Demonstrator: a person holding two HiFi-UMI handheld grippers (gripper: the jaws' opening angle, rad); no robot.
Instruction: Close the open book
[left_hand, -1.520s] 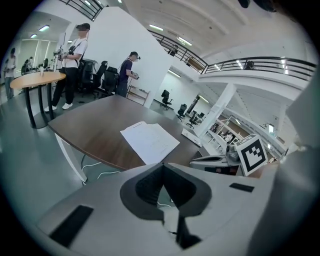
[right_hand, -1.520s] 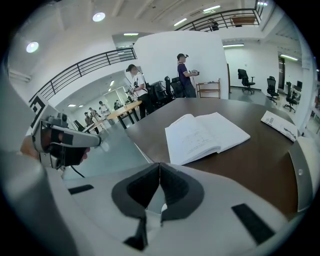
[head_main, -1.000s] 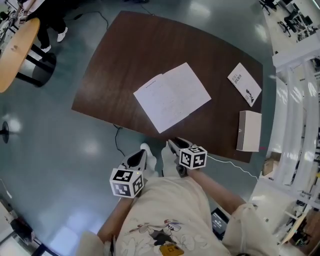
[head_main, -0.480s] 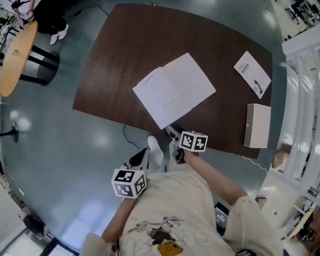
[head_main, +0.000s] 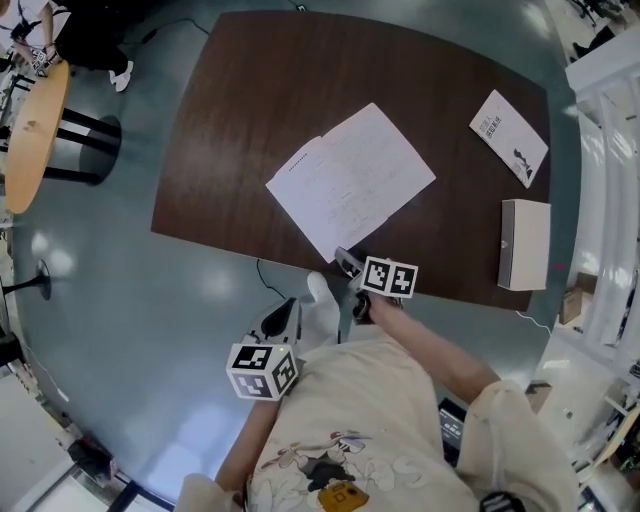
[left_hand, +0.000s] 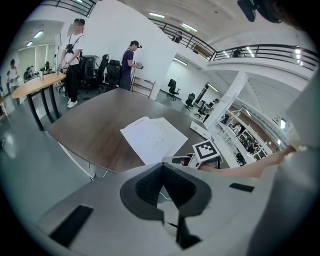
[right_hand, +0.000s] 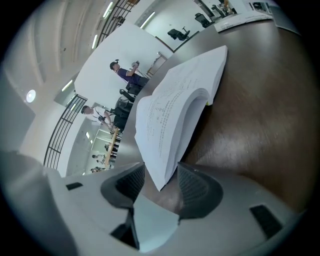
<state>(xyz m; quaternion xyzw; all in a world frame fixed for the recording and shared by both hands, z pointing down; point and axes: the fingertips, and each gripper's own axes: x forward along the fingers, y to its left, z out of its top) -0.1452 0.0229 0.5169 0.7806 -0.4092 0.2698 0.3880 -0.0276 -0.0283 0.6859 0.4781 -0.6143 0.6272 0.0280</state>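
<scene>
The open book (head_main: 350, 180) lies flat with white pages up, in the middle of the dark brown table (head_main: 250, 110). My right gripper (head_main: 345, 262) is at the book's near corner, just over the table's front edge. In the right gripper view that corner of the book (right_hand: 180, 95) pokes in between the open jaws of the right gripper (right_hand: 161, 172), and neither pad presses on it. My left gripper (head_main: 283, 318) hangs off the table over the floor, left of the right one. Its jaws are shut on nothing (left_hand: 162, 167), and the book (left_hand: 152, 137) lies ahead of it.
A thin booklet (head_main: 510, 137) lies at the table's far right and a white box (head_main: 524, 243) at its right edge. A cable (head_main: 275, 285) hangs below the front edge. A round wooden table (head_main: 30, 120) stands to the left. People stand far behind the table (left_hand: 75, 60).
My right gripper has moved forward from below the table's edge up to the book's near corner. The left gripper has stayed about where it was.
</scene>
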